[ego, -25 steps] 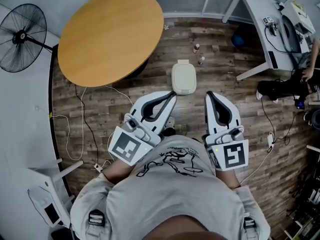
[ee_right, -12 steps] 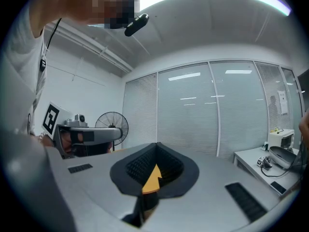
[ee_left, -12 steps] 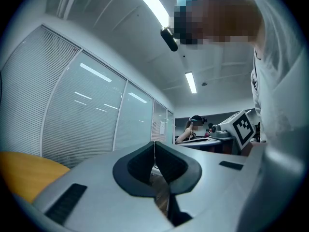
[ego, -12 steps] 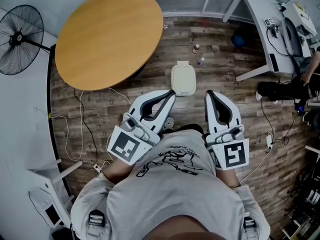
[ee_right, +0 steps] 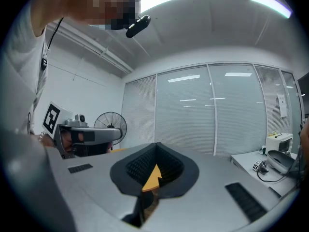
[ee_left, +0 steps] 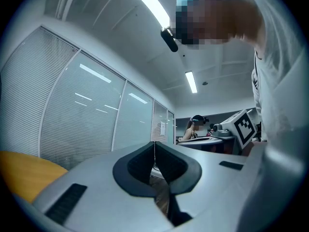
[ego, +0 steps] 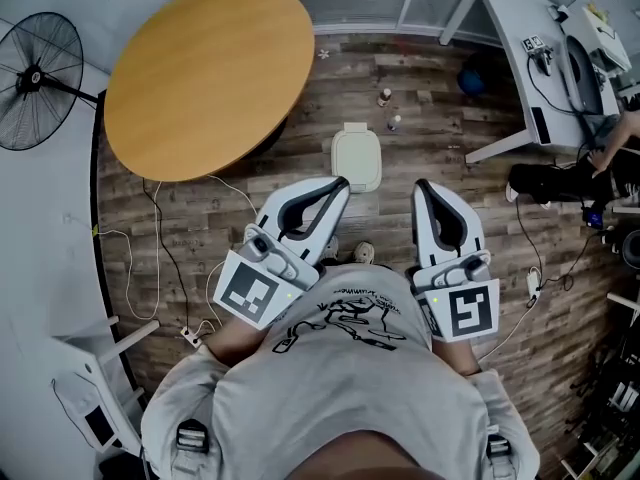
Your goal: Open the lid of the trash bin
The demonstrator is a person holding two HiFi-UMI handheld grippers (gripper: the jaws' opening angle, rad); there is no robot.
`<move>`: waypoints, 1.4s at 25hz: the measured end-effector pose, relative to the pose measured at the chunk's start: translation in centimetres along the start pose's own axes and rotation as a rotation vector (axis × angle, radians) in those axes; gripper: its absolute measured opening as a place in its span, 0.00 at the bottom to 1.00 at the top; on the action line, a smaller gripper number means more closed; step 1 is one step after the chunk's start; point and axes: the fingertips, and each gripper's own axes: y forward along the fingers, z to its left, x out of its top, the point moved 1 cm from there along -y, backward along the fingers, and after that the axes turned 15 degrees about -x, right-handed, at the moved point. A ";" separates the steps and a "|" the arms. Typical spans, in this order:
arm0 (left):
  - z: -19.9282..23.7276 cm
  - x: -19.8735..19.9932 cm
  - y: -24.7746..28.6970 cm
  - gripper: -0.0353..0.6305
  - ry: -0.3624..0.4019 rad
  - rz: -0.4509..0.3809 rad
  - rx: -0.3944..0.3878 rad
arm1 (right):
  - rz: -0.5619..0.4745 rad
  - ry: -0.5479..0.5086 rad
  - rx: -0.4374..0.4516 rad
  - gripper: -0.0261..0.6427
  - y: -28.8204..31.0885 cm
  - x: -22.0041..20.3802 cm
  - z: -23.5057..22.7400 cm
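Trash bin (ego: pixel 357 158): sitting on the wood-plank floor (ego: pixel 380 223) with its pale lid lying shut, just off the edge of the round wooden table (ego: pixel 205 73).
Left gripper (ego: pixel 343 181): pointing level and forward, its tip overlapping the bin's near edge in the head view; being touching or apart is not readable from above.
Left jaws: pressing tight together in the left gripper view, fingertips (ee_left: pixel 147 151) meeting along a thin seam and gripping nothing.
Right gripper (ego: pixel 420 185): pointing level beside the bin's right flank, standing apart from it with bare floor showing between.
Right jaws: closing fully on themselves, ribbed pads (ee_right: pixel 135 166) meeting at the tip and carrying nothing, a sliver of the yellow tabletop showing through the hollow behind them.
Person (ego: pixel 340 388): wearing a grey printed shirt, holding both grippers out at waist level.
Surroundings: standing fan (ego: pixel 40 73) at far left, white desk (ego: pixel 520 28) at upper right, two small bottles (ego: pixel 394 123) standing on the floor beyond the bin, a cable (ego: pixel 165 258) trailing along the planks at left.
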 end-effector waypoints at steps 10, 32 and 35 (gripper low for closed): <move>-0.5 -1.0 2.0 0.08 0.001 0.024 -0.005 | 0.005 -0.007 0.000 0.05 -0.4 -0.9 -2.1; 2.8 -9.4 2.5 0.08 -0.079 0.165 -0.008 | 0.140 -0.050 0.000 0.05 3.2 -7.8 -1.9; 3.5 -11.1 2.7 0.08 -0.095 0.179 -0.010 | 0.175 -0.067 0.011 0.05 3.8 -9.7 -1.7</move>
